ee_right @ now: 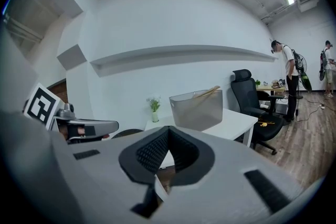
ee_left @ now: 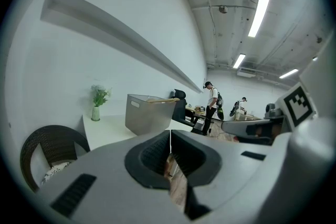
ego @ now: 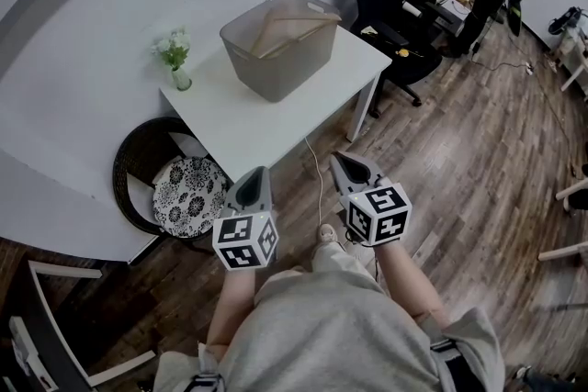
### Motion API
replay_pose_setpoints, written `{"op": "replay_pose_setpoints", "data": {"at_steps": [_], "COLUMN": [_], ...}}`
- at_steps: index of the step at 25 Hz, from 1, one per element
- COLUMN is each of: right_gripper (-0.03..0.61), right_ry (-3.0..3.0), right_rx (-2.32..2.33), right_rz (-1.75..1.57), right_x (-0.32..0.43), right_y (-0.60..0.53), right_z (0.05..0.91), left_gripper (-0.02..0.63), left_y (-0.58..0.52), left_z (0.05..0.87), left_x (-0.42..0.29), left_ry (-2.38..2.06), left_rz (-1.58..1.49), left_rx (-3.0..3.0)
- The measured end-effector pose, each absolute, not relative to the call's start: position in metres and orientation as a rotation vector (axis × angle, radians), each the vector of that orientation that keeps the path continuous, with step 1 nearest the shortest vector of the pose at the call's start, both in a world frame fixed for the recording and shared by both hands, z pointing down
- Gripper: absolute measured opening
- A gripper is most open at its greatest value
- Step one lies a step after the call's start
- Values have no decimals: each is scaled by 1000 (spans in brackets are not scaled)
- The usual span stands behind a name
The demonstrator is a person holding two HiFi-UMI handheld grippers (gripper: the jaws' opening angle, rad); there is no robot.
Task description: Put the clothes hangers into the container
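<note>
Pale wooden clothes hangers (ego: 283, 23) are sitting in the grey plastic container (ego: 276, 71) on the white bench (ego: 262, 128), so the job is looking done, with the left gripper (ego: 256, 175) and right gripper (ego: 345, 163) hovering nearer, fingers pressed together and empty.

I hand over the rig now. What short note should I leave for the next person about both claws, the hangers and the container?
Left claw: shut, empty.
Right claw: shut, empty.
Both are held in front of the body, back from the white table.
The container stands on the table. The wooden hangers lie inside it, leaning against the rim.
Done: no hanger shows outside the container.
Left: probably nothing; check out-of-view places for more hangers.
</note>
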State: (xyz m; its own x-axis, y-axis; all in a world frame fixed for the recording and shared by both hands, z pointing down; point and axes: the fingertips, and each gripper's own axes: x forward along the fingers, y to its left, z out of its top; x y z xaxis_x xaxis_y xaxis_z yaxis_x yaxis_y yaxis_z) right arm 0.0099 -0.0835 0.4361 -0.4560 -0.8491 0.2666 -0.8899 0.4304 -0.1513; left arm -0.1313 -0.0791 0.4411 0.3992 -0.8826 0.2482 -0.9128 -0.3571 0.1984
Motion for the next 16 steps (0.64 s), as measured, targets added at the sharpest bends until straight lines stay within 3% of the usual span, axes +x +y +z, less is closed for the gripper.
{"op": "replay_pose_setpoints", "data": {"at_steps": [16], "right_gripper": [0], "right_ry": [-2519], "right_rx": [1583], "right_rz": [419], "right_x": [3], "right_y": [-84], "right_z": [439], "left_gripper": [9], "left_y": [-82], "left_z": [452], "left_x": [-140], "left_ry": [-1548], "left_rz": [170], "left_rx": [2352]}}
